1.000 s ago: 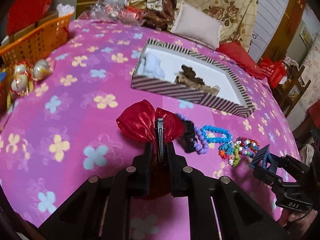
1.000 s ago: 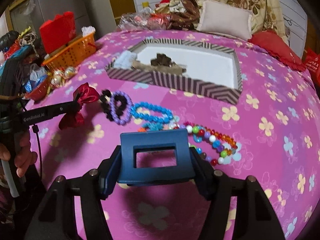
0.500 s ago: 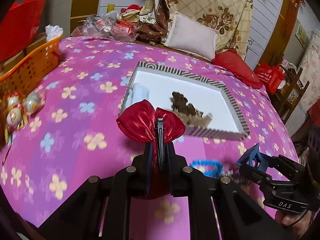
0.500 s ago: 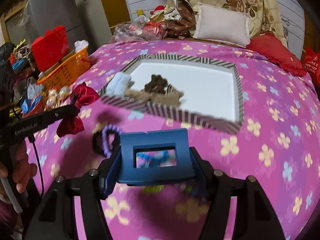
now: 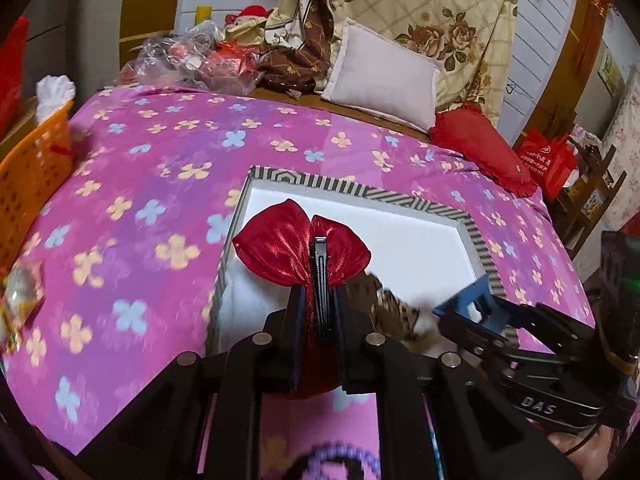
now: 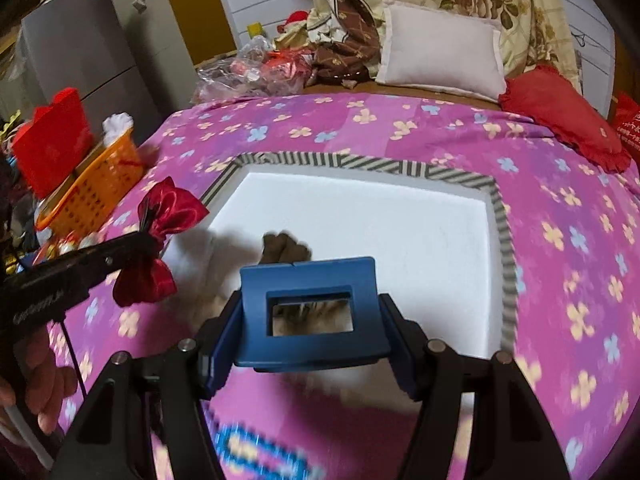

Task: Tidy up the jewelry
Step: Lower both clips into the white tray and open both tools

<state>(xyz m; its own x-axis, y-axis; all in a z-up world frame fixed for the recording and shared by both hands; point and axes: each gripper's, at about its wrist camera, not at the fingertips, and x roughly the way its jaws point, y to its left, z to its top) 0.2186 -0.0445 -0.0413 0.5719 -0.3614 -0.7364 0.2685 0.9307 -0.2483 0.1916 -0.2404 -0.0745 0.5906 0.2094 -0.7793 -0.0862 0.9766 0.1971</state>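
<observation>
Jaws: left gripper (image 5: pixel 321 280) clamps red bow hair clip (image 5: pixel 300 250), right gripper (image 6: pixel 310 312) clamps blue frame (image 6: pixel 310 310); both over striped box (image 6: pixel 498 216) near edge.

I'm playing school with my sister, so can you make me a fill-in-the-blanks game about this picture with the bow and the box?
1. The left tool is shut on a shiny ____ fabric bow hair clip.
2. The right tool holds a ____ rectangular plastic frame.
3. The shallow box with the striped rim has a ____ inside.
4. The woven plastic basket beside the bed is ____.

Missing words: red; blue; white; orange
</observation>
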